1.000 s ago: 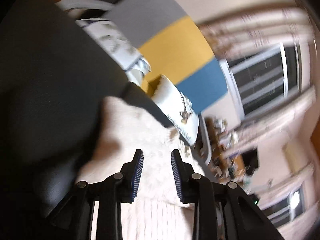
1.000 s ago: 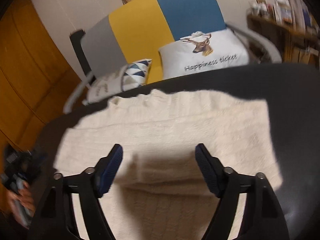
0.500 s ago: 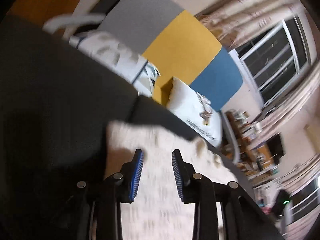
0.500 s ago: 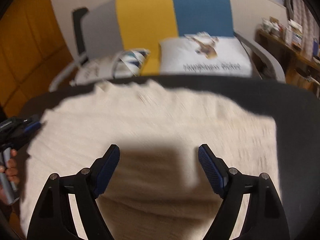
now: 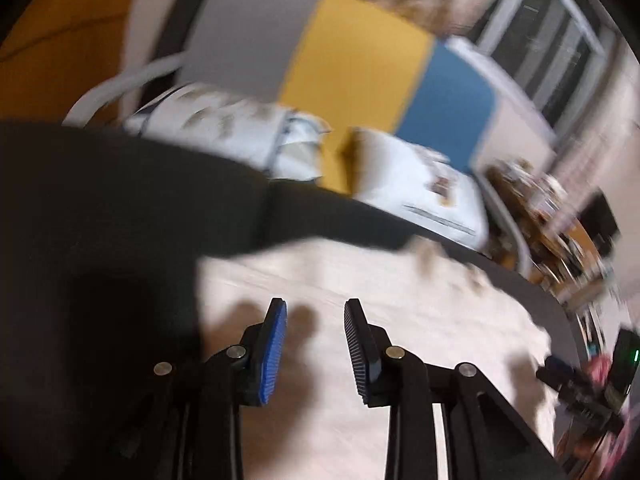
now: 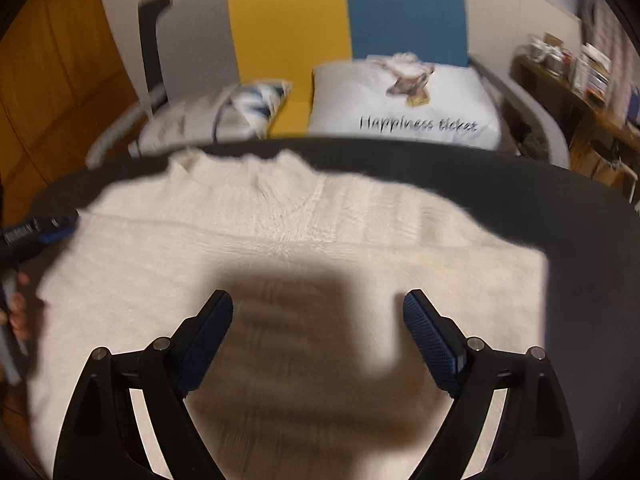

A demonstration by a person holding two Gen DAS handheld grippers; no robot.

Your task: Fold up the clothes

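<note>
A cream knit sweater [image 6: 280, 220] lies flat on a dark table [image 6: 580, 240], its collar toward the far edge. My right gripper [image 6: 317, 296] hovers over the sweater's middle, casting a shadow on it; its jaws are wide and opening, with nothing between them. My left gripper [image 5: 315, 304] hangs above the sweater [image 5: 360, 280] near its left edge, jaws partly apart and empty. In the right wrist view the left gripper [image 6: 44, 226] shows at the far left, held by a hand [image 6: 16, 312].
Behind the table [image 5: 100, 200] stands a sofa [image 6: 288, 32] with grey, yellow and blue back panels. On it lie a patterned pillow [image 6: 240, 112] and a white deer-print pillow [image 6: 404, 108]. A cluttered wooden shelf [image 6: 580, 80] is at the right.
The left gripper has rolled and shifted, so the sweater's left edge now lies under it. The right jaws have spread wider. The sweater has not moved.
</note>
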